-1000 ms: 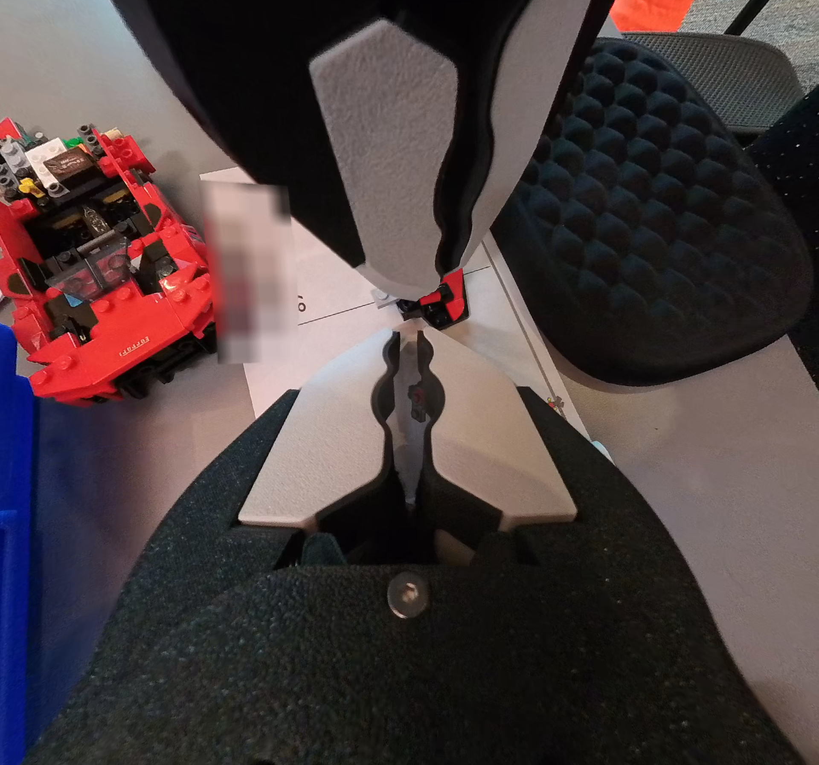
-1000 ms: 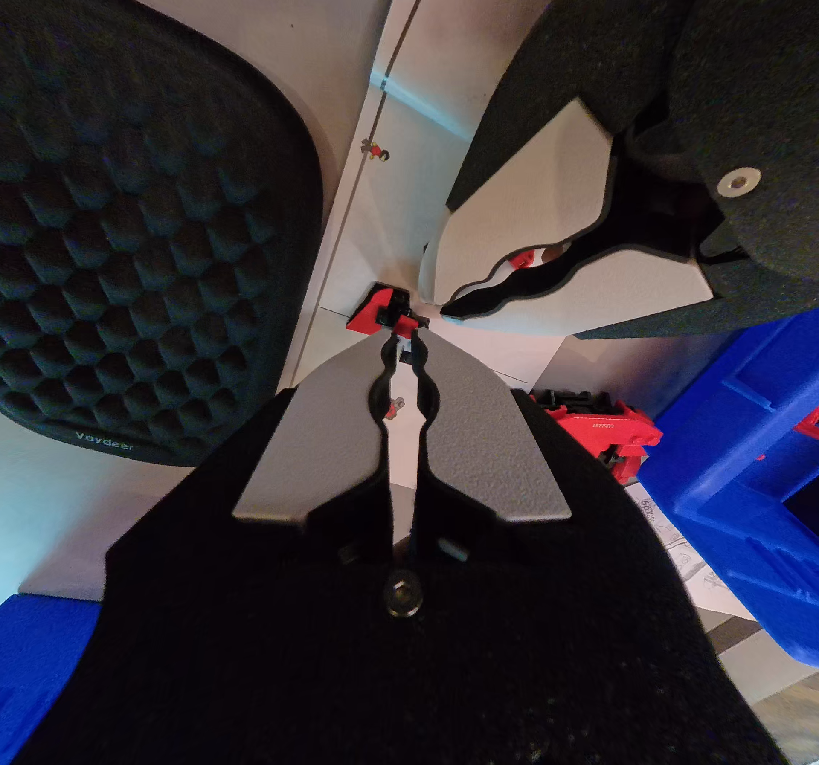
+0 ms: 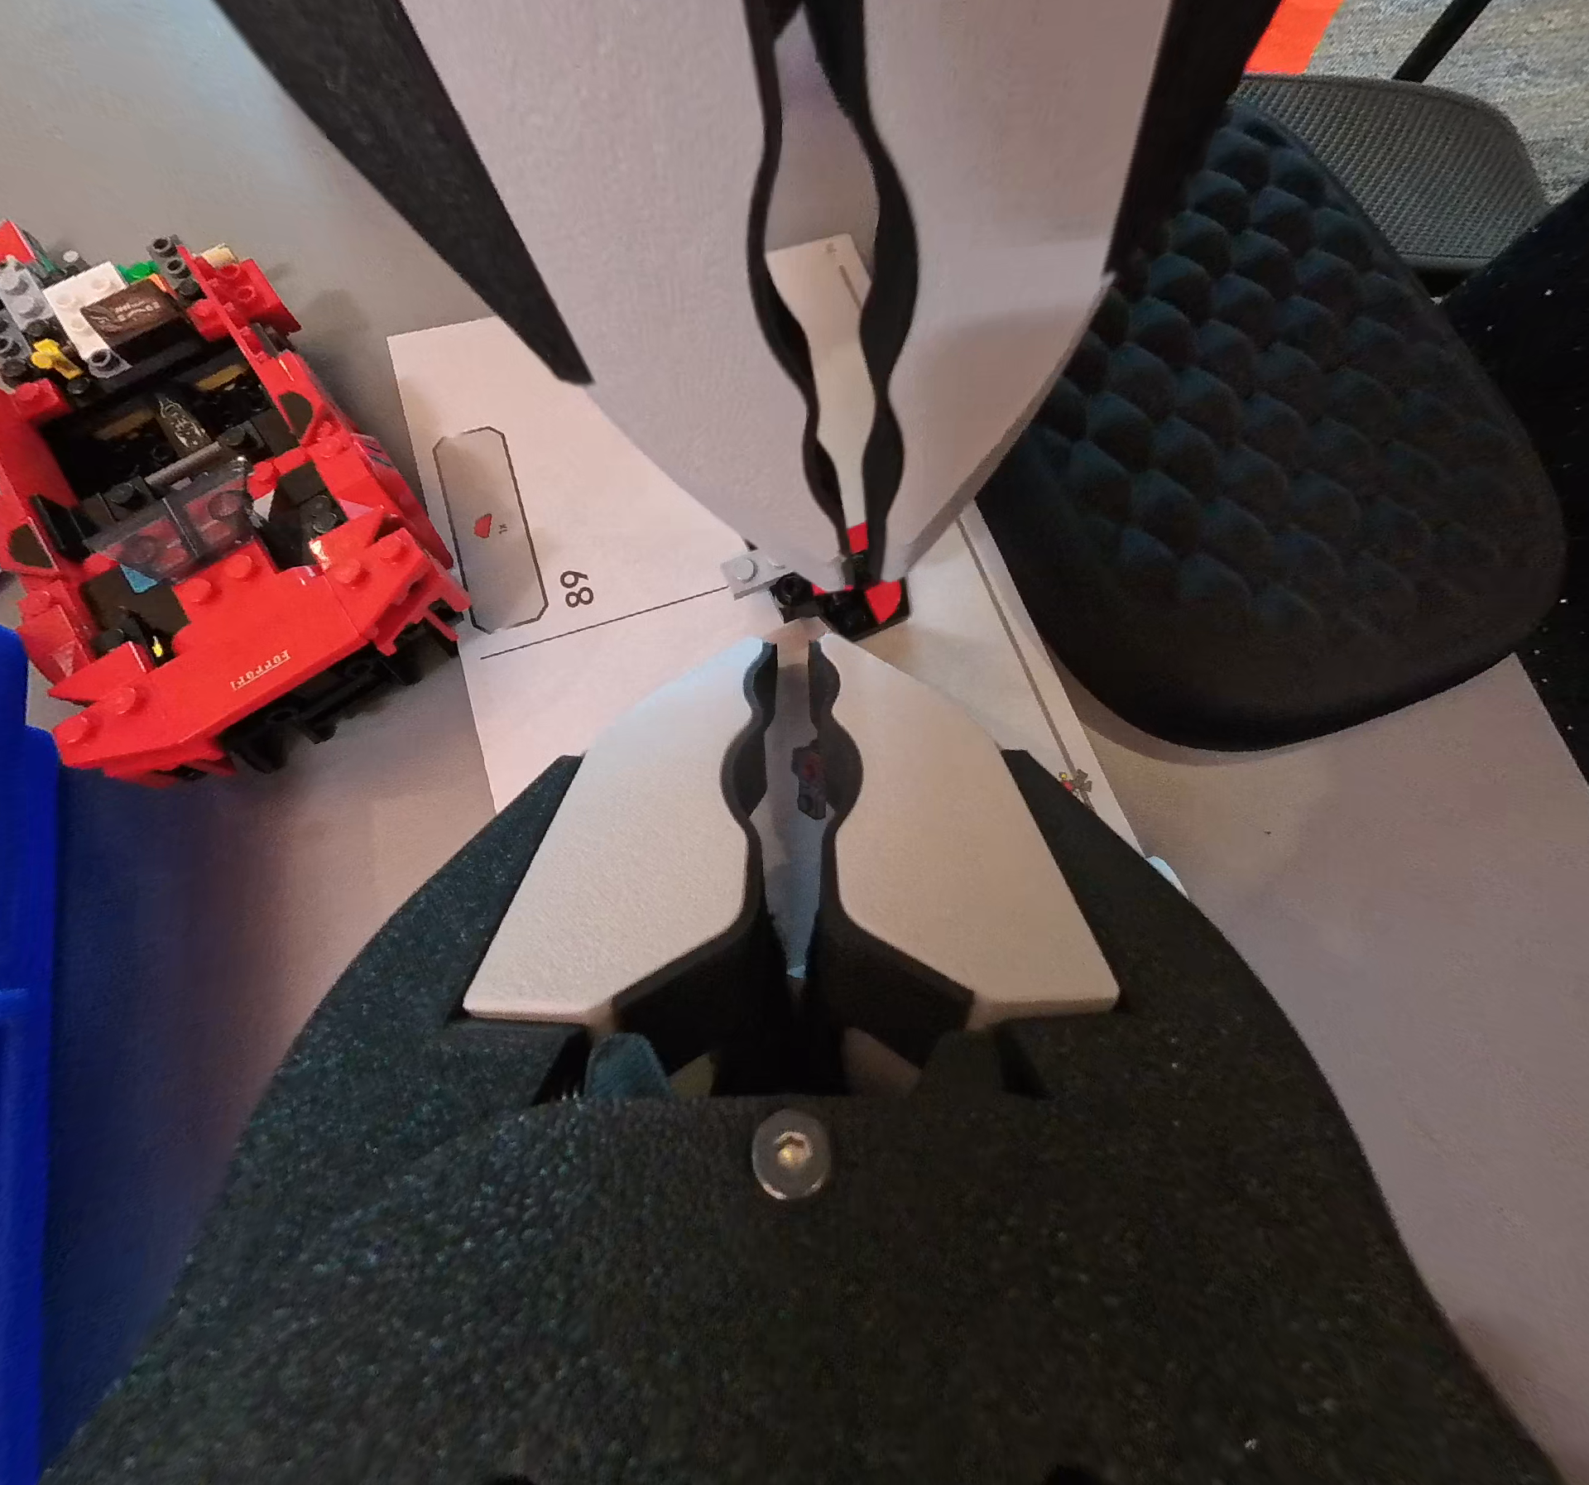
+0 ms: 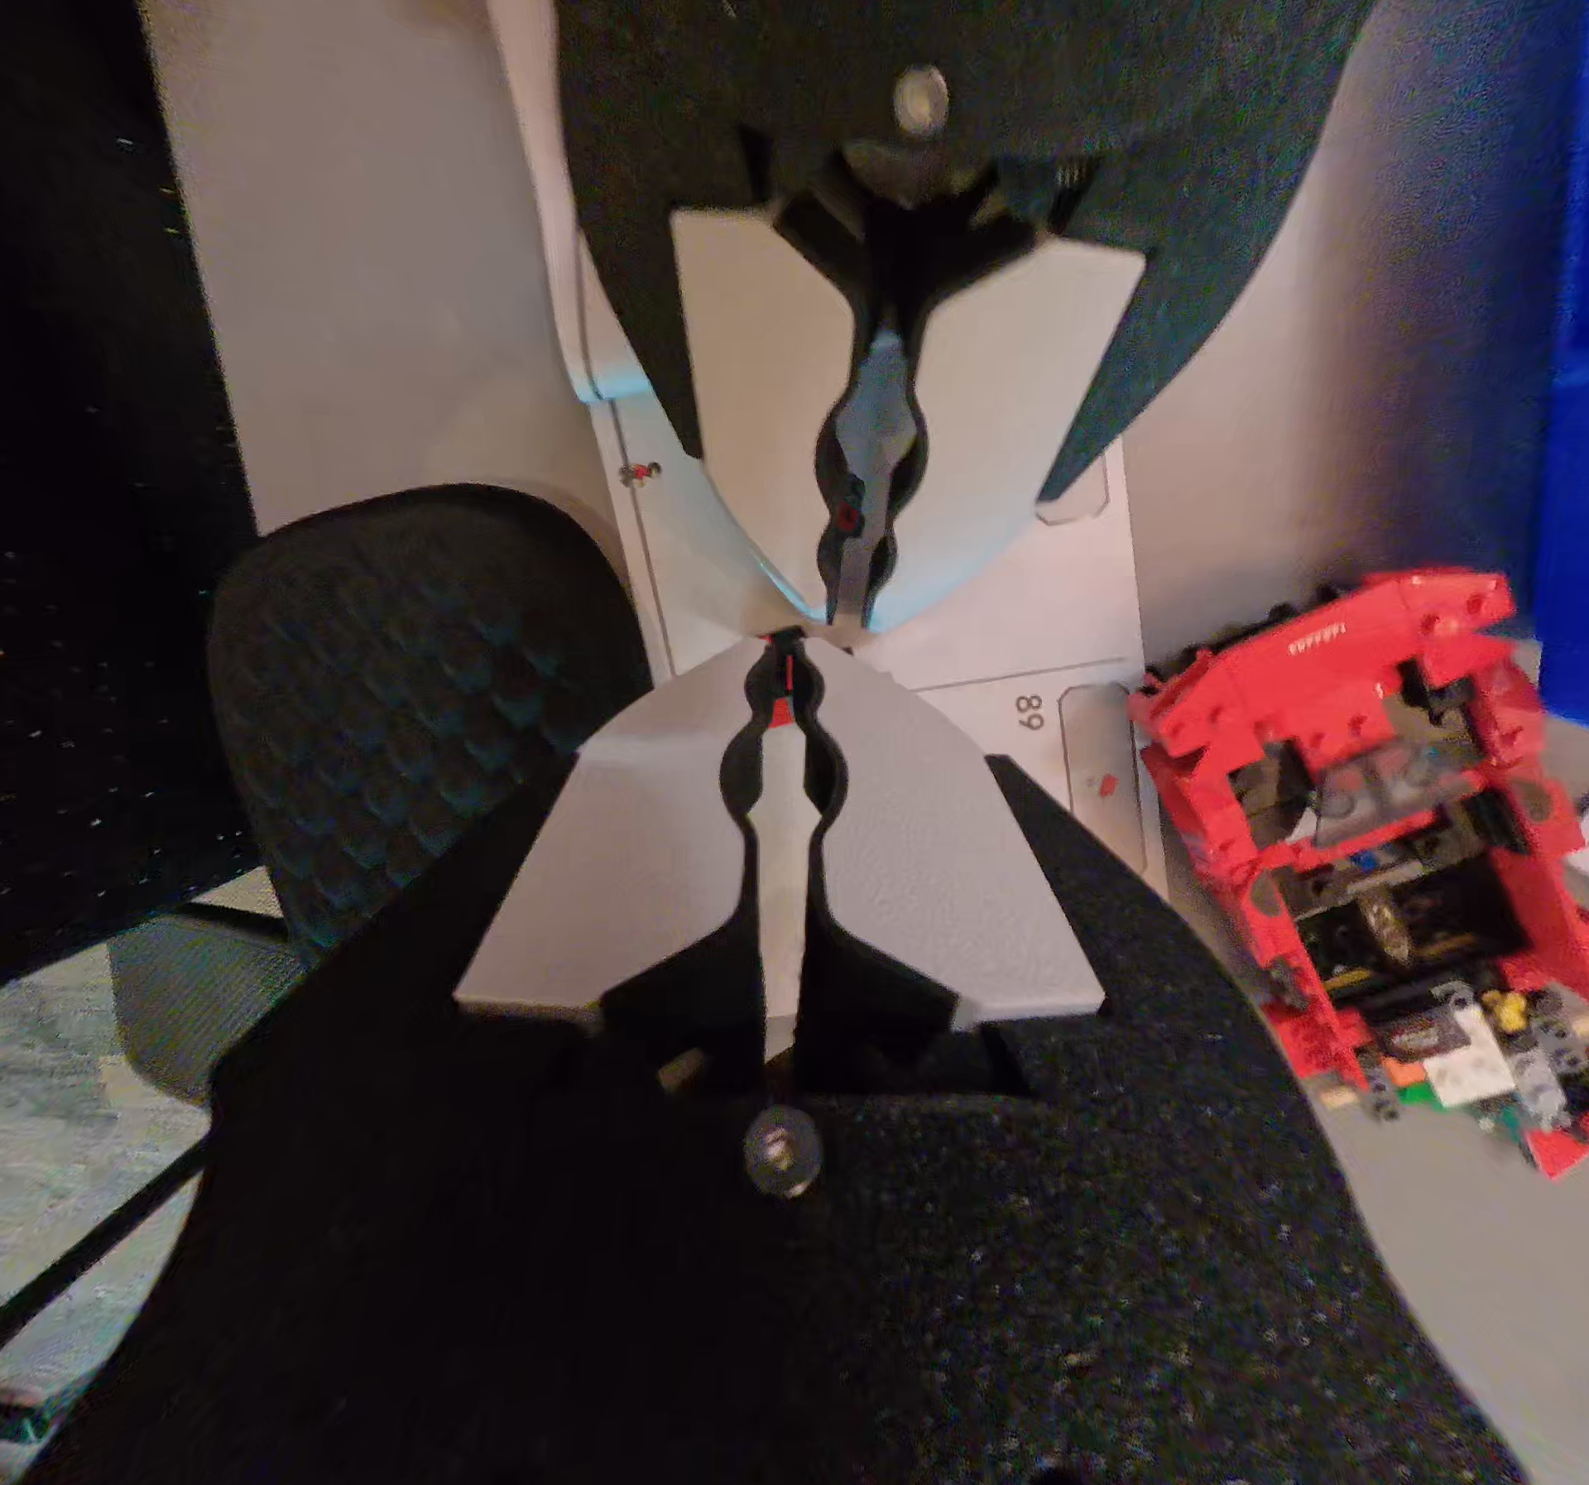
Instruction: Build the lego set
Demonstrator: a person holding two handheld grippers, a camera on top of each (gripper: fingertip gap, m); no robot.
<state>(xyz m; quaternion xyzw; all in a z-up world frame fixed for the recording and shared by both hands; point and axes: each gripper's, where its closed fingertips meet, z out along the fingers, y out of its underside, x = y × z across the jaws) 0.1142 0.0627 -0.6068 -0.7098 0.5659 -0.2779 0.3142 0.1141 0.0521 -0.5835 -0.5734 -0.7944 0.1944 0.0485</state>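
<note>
Grey tabletop point(image 3: 1376, 971); black dimpled seat cushion point(image 3: 1273, 446) beside it.

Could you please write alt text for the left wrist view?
Two claws meet tip to tip over an instruction booklet: the right claw pinches a small red and black lego piece, facing the nearly closed left claw. A half-built red lego car sits left.

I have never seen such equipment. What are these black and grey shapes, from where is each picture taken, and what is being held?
A person holds two hand tools, each with a two-finger claw and a camera looking along it. Each picture comes from one claw: the left claw, the right claw, tip to tip. On the grey table lie an instruction booklet and an unfinished red lego car. The right claw pinches a small red-and-black lego piece; the left claw's tips reach it.
</note>
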